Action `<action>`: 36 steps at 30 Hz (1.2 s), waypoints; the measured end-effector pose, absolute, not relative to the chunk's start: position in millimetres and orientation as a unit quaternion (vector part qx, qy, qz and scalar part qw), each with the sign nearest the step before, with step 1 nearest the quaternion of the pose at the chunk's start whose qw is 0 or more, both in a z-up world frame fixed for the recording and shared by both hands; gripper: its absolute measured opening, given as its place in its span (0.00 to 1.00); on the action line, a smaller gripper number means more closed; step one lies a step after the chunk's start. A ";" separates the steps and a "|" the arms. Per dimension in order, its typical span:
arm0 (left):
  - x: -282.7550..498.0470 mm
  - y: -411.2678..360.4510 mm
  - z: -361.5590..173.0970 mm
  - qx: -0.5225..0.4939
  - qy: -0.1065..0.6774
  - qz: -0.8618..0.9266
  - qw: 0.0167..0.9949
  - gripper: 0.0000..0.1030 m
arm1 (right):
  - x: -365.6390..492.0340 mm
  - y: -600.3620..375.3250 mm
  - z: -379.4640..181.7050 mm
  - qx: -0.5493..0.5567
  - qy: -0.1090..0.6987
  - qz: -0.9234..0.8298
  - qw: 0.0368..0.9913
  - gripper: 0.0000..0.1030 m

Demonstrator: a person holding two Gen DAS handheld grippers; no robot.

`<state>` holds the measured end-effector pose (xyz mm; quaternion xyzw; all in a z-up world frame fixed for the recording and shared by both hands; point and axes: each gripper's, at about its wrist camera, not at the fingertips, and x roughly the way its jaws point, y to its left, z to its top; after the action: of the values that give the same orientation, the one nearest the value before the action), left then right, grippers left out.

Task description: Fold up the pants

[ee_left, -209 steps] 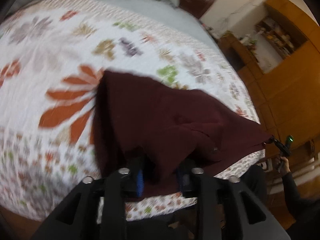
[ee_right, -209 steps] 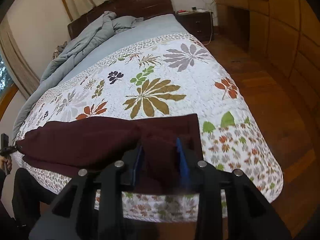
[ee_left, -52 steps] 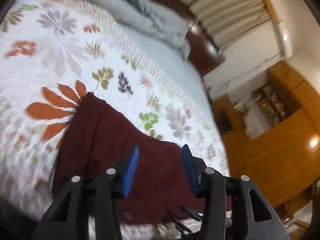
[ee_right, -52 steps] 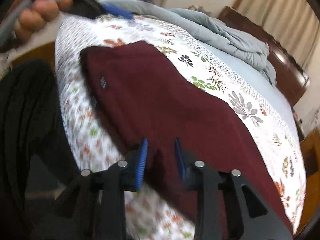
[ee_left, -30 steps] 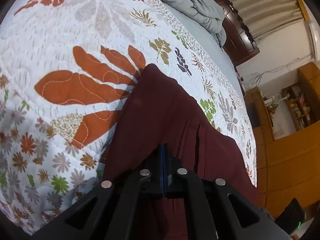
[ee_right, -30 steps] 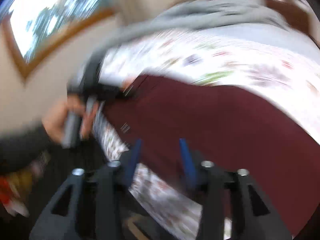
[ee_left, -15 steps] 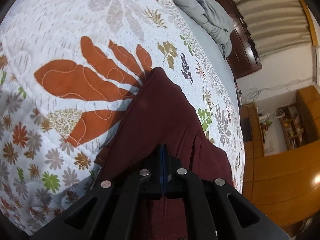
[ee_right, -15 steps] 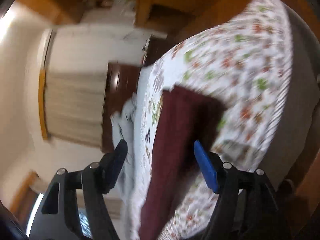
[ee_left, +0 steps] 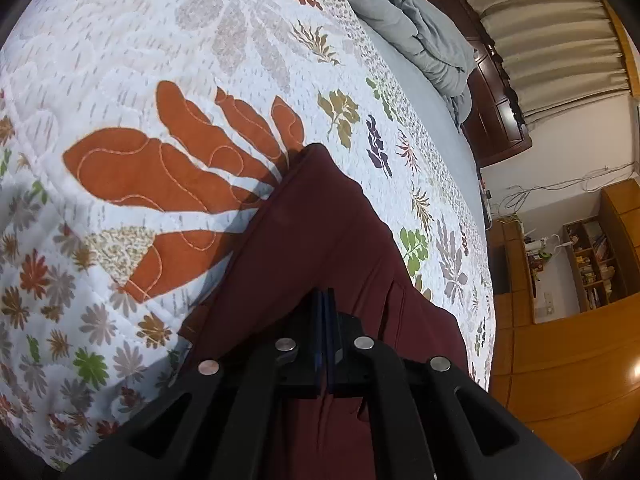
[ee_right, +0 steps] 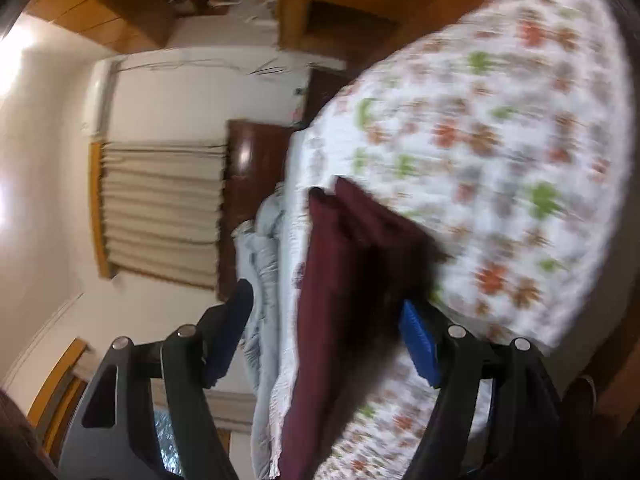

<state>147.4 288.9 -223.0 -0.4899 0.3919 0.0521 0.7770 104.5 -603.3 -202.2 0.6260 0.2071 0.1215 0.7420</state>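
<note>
Dark maroon pants (ee_left: 320,232) lie folded lengthwise on a white quilt (ee_left: 160,60) with a leaf and flower print. My left gripper (ee_left: 324,320) rests on the near part of the pants, and its blue pads are pressed together on the cloth. The right wrist view is rolled sideways and blurred. There the pants (ee_right: 340,280) run along the edge of the quilt (ee_right: 520,160). My right gripper (ee_right: 324,340) stands open and wide. One end of the pants shows between its blue pads (ee_right: 420,348), which do not press on it.
A crumpled grey duvet (ee_left: 420,36) lies at the head of the bed, in front of a dark wooden headboard (ee_left: 496,120). Orange wooden cabinets (ee_left: 560,360) and shelves stand past the far side of the bed. Beige curtains (ee_right: 160,220) hang behind the headboard.
The left gripper stays shut in the same spot and has rolled slightly. The right view has swung from the left hand's end of the pants to the other end, with its jaws still wide.
</note>
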 end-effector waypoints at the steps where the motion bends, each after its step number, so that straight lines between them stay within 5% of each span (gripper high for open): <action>1: 147.8 288.2 -222.3 -0.488 0.392 0.053 0.778 0.03 | 105.3 -606.9 -202.0 0.623 0.203 0.128 0.744 0.69; 4: 148.9 287.1 -221.7 -0.487 0.390 0.057 0.779 0.03 | 106.3 -606.8 -211.9 0.626 0.213 0.128 0.739 0.58; 13: 151.7 282.3 -220.1 -0.480 0.390 0.063 0.783 0.03 | 122.6 -602.0 -194.6 0.567 0.245 0.113 0.779 0.57; 16: 151.3 281.4 -220.4 -0.481 0.388 0.064 0.783 0.03 | 124.4 -601.4 -195.2 0.556 0.268 0.094 0.781 0.18; 29: 145.8 284.2 -222.4 -0.493 0.376 0.047 0.783 0.08 | 119.9 -572.7 -120.5 0.484 0.287 0.066 0.824 0.15; 36: 144.3 281.9 -218.3 -0.501 0.360 0.020 0.787 0.27 | 120.6 -540.2 -60.3 0.409 0.283 0.061 0.865 0.15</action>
<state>144.3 281.9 -218.3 -0.5010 0.3597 0.0196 0.7869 120.6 -540.2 -60.3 0.4090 0.2834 0.0611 0.8652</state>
